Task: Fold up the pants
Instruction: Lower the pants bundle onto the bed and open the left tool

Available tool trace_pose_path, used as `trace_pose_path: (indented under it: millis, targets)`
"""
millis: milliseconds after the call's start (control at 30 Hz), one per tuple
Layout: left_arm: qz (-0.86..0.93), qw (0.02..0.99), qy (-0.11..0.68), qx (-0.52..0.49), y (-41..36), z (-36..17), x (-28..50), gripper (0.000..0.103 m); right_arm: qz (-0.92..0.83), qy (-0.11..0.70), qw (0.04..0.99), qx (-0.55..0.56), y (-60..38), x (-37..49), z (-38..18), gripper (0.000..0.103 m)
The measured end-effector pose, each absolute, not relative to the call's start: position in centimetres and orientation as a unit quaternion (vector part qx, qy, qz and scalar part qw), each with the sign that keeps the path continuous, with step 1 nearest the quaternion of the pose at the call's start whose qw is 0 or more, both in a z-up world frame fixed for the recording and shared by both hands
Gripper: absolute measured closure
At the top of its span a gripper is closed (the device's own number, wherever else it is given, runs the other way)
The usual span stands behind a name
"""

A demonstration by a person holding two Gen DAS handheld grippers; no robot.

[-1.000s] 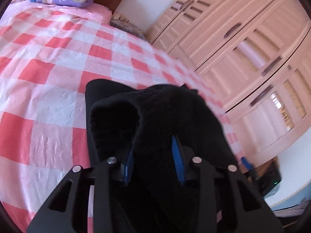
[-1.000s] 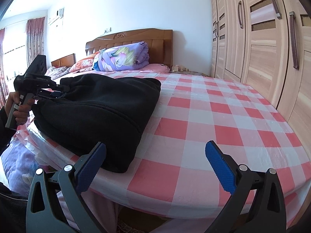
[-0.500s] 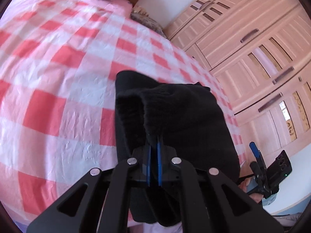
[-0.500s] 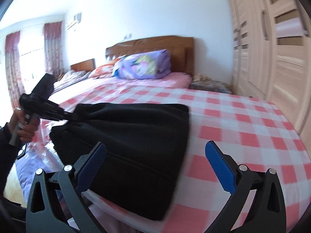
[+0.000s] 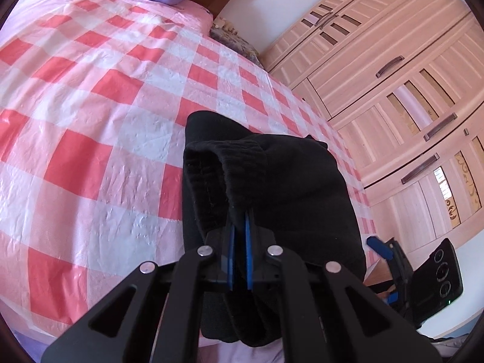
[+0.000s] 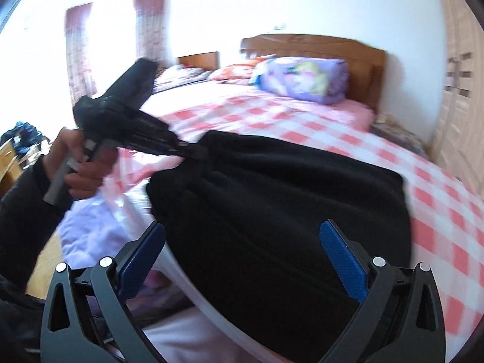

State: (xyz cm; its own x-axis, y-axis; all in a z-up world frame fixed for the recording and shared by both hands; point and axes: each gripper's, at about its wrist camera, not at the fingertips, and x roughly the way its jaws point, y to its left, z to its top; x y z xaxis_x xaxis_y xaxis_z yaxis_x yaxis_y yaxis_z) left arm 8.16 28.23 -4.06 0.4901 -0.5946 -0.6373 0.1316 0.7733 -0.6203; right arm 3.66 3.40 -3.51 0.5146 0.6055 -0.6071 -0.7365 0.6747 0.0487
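Left gripper clamped on ribbed waistband of black pants, right gripper held spread wide above the fabric, pants laid at edge of pink checked bed, wardrobe beyond.

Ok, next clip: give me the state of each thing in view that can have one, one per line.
left gripper: shut on the ribbed waistband, fabric pinched between the blue pads.
right gripper: open, jaws wide, nothing between the pads, above the pants.
black pants: folded over in a thick pile at the bed's near edge, waistband end lifted.
wardrobe doors: closed.
purple quilt: rolled up by the headboard.
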Motion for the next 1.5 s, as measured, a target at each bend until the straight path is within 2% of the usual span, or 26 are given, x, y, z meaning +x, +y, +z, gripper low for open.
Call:
trace_pose_path:
  millis: [33, 100, 167, 200, 233, 300, 333, 433, 500, 600, 667, 767, 900, 1000, 1100, 1167, 1267, 1433, 1500]
  targets:
    - [-0.22, 0.822, 0.457, -0.26, 28.3, -4.4, 8.2, 0.097, 0.394, 0.324, 0.851, -0.127, 4.8, 3.8, -5.1, 0.004]
    - [-0.217, 0.819, 0.461, -0.264, 28.5, -5.0, 8.1, 0.096, 0.364, 0.279, 0.868, -0.19, 5.9, 2.1, -6.4, 0.004]
    - [-0.206, 0.821, 0.467, -0.256, 28.5, -4.8, 8.2, 0.089, 0.359, 0.267, 0.867, -0.219, 6.3, 1.5, -6.8, 0.004]
    - [-0.188, 0.828, 0.47, -0.242, 28.4, -4.3, 8.1, 0.075, 0.362, 0.268, 0.866, -0.217, 6.2, 1.3, -6.8, 0.004]
    - [-0.149, 0.842, 0.472, -0.216, 28.3, -3.4, 7.9, 0.055, 0.368, 0.271, 0.865, -0.206, 5.9, 1.5, -6.7, 0.004]
    - [-0.057, 0.878, 0.447, -0.162, 27.7, -0.6, 7.1, 0.046, 0.373, 0.273, 0.865, -0.193, 5.6, 2.0, -6.7, 0.004]
    - [-0.038, 0.895, 0.422, -0.14, 27.0, 1.2, 6.7, 0.036, 0.375, 0.271, 0.866, -0.189, 5.5, 2.3, -6.7, 0.004]
    - [-0.133, 0.902, 0.387, -0.134, 22.9, 4.3, 6.4, 0.02, 0.372, 0.262, 0.869, -0.197, 5.4, 2.3, -6.9, 0.004]
    - [-0.18, 0.89, 0.405, -0.106, 19.3, 3.7, 7.6, 0.019, 0.369, 0.253, 0.87, -0.209, 5.8, 2.0, -7.1, 0.004]
    - [-0.209, 0.86, 0.458, -0.087, 16.0, 0.0, 10.3, 0.019, 0.37, 0.237, 0.87, -0.223, 5.5, 1.4, -6.7, 0.004]
    - [-0.192, 0.849, 0.487, -0.064, 15.5, -3.2, 10.9, 0.025, 0.382, 0.237, 0.861, -0.24, 4.8, 0.7, -6.0, 0.004]
    - [-0.216, 0.86, 0.456, -0.071, 16.6, -3.6, 9.5, 0.025, 0.399, 0.226, 0.861, -0.221, 1.2, -0.1, -3.6, 0.004]
    - [-0.234, 0.867, 0.432, -0.084, 17.6, -4.2, 8.8, 0.026, 0.359, 0.24, 0.897, -0.094, -5.7, 5.3, 0.7, 0.004]
    - [-0.224, 0.877, 0.417, -0.078, 17.2, -4.1, 8.6, 0.026, 0.353, 0.303, 0.883, 0.055, -9.4, 12.8, 1.8, 0.004]
    - [-0.214, 0.886, 0.404, -0.082, 16.9, -4.2, 8.1, 0.026, 0.367, 0.398, 0.826, 0.158, -9.0, 20.7, -0.1, 0.004]
    - [-0.208, 0.89, 0.399, -0.073, 16.7, -4.2, 7.9, 0.026, 0.381, 0.443, 0.795, 0.165, -7.2, 24.3, -2.3, 0.004]
    - [-0.193, 0.896, 0.397, -0.044, 15.9, -4.2, 7.5, 0.026, 0.318, 0.468, 0.817, 0.113, -5.9, 27.5, -4.2, 0.005]
    - [-0.172, 0.906, 0.386, -0.004, 15.0, -4.5, 6.9, 0.026, 0.297, 0.415, 0.846, 0.153, -7.3, 27.7, -1.0, 0.004]
    - [-0.171, 0.908, 0.382, -0.005, 15.1, -4.5, 6.8, 0.026, 0.319, 0.429, 0.829, 0.162, -6.7, 27.8, -1.0, 0.004]
